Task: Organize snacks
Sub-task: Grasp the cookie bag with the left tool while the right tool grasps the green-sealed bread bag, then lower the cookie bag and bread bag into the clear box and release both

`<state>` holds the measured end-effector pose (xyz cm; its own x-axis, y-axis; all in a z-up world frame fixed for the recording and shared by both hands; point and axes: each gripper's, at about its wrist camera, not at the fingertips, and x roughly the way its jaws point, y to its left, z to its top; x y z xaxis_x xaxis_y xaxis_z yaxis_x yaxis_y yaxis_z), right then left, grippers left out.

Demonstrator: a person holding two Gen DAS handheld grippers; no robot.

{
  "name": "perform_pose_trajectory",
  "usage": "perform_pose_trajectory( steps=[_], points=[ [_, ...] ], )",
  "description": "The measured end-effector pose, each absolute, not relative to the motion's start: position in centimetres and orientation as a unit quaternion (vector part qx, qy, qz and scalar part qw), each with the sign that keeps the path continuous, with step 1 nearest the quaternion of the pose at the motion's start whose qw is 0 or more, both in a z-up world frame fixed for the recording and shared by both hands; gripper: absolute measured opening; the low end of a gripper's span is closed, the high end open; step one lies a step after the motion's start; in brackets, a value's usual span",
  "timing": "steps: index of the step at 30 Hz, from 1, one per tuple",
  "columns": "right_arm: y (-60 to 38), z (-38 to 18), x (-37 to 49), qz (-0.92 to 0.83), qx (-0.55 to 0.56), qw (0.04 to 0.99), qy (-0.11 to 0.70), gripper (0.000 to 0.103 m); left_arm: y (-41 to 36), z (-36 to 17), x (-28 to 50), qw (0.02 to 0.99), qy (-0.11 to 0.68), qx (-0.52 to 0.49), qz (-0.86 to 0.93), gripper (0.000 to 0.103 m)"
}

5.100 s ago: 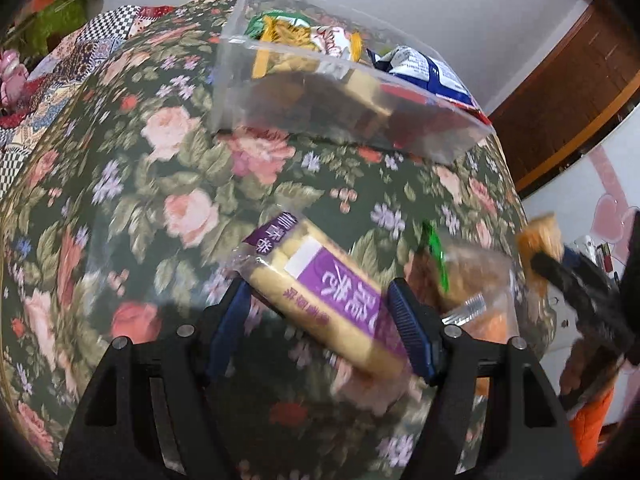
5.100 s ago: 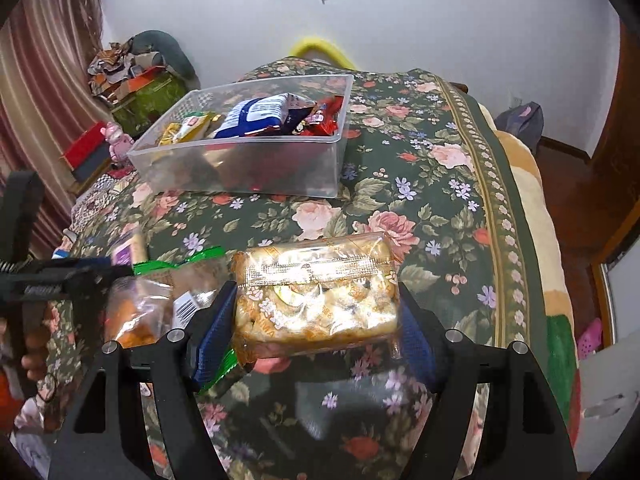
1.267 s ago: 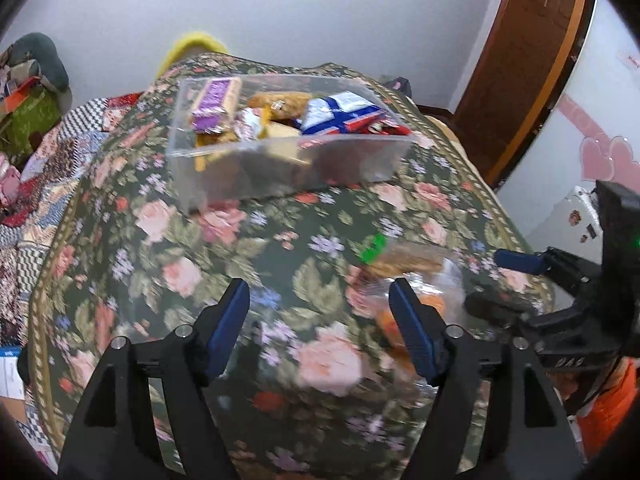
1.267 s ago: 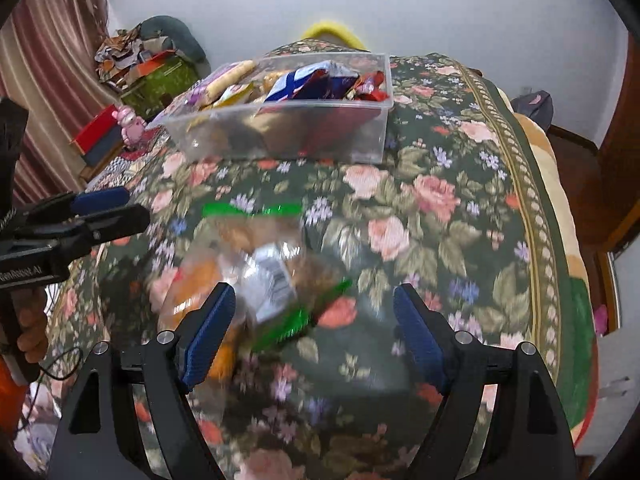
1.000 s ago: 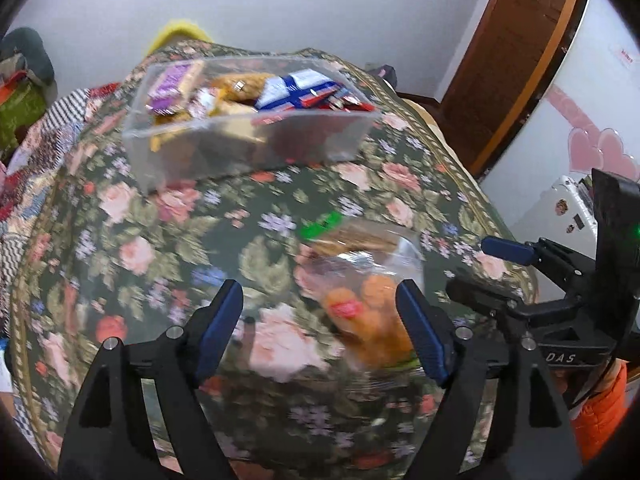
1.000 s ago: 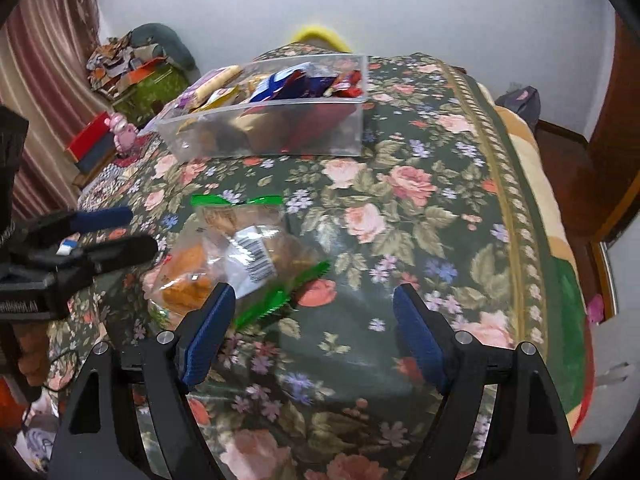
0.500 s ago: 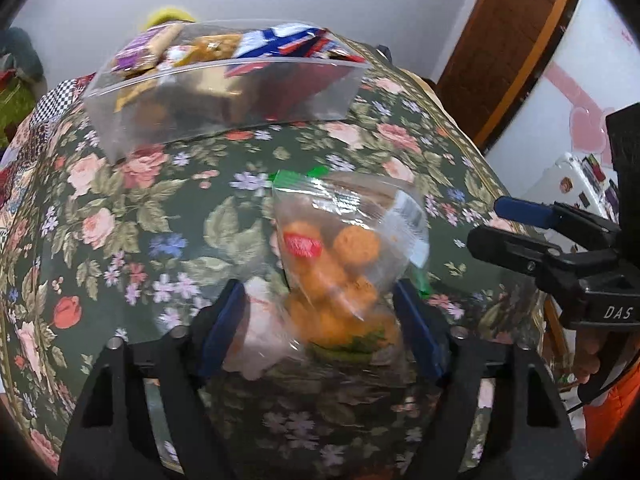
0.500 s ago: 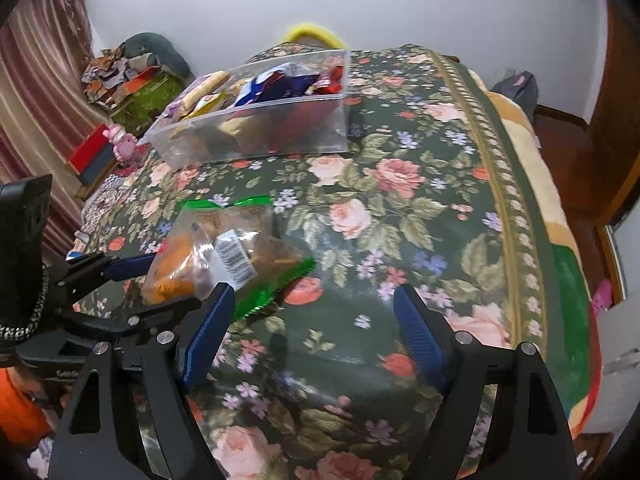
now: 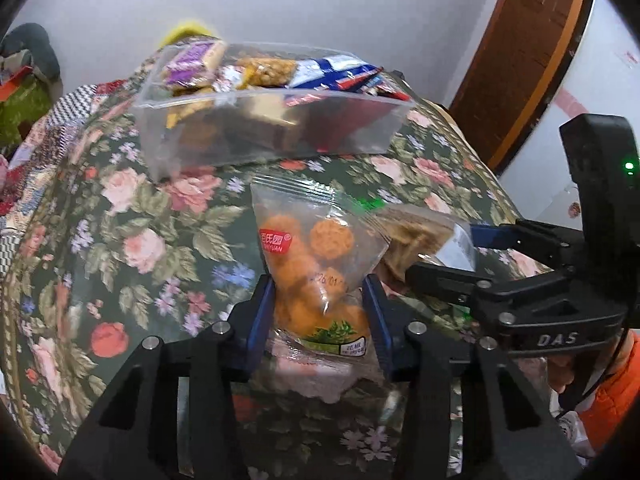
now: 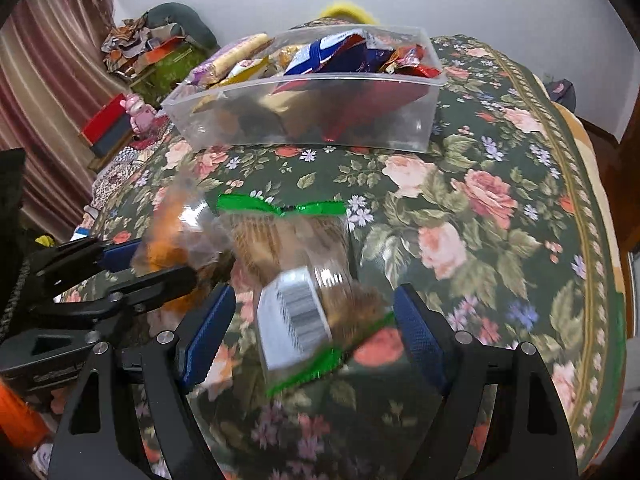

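A bed (image 9: 120, 208) covered by a dark green quilt printed with pink and red roses fills both views.

Near its middle, the left gripper (image 9: 318, 312) has its blue ribbed fingers (image 9: 260, 316) closing on a clear, crinkly plastic bag of round orange puffs (image 9: 316, 264). The pads press the bag's lower half from both sides, and its sealed top stands up above them. A red label sits near the top of the bag and a green leaf print near the bottom.

Just to the right lies a second clear bag, the cracker bag (image 10: 296, 272), holding flat brown pieces. It has shiny green strips at both ends and a white barcode sticker. It looks blurred. The right gripper (image 10: 310, 320) is spread wide around it, its blue textured fingers (image 10: 416, 332) on either side with gaps showing, not pressing it. The two bags touch or overlap where they meet; the view is too blurred to say which.

Farther back on the bed stands a clear, hard plastic bin (image 10: 304, 120), rectangular, with straight walls. It is piled with wrapped snacks: a purple and cream bar, a blue and white foil pack, red foil wrappers and a golden crunchy slab.

An orange sleeve (image 9: 612, 400) shows at the right edge of the left view.
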<state>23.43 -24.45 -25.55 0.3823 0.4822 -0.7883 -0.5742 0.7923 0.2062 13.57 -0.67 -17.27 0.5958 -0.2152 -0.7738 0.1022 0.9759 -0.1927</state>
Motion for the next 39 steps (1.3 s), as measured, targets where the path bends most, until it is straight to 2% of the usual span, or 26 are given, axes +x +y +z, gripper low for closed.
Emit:
perform_pose_trajectory(
  steps=[1, 3, 6, 9, 29, 39],
  points=[
    [-24.3, -25.7, 23.7, 0.316, -0.051, 0.83, 0.457, 0.079, -0.4, -17.2, 13.7, 0.891, 0.44, -0.07, -0.092, 0.042],
    [-24.1, -26.0, 24.0, 0.32, -0.05, 0.827, 0.46, 0.066, -0.3, -17.1, 13.8, 0.891, 0.438, -0.074, -0.093, 0.038],
    [-24.2, -26.4, 24.2, 0.334, -0.033, 0.817, 0.469, 0.053, -0.2, -17.0, 13.9, 0.893, 0.434, -0.075, -0.089, 0.038],
    [-24.4, -26.0, 23.9, 0.336, -0.032, 0.821, 0.46, 0.045, 0.1, -16.7, 14.1, 0.895, 0.431, -0.08, -0.086, 0.037],
    [-25.4, -16.4, 26.6, 0.32, -0.004, 0.883, 0.343, 0.044, 1.5, -8.8, 18.6, 0.931, 0.35, -0.077, -0.071, 0.037],
    [-23.6, -13.4, 30.4, 0.31, -0.01, 0.899, 0.309, 0.045, 2.2, -7.6, 23.6, 0.935, 0.341, -0.075, -0.058, 0.037]
  ],
)
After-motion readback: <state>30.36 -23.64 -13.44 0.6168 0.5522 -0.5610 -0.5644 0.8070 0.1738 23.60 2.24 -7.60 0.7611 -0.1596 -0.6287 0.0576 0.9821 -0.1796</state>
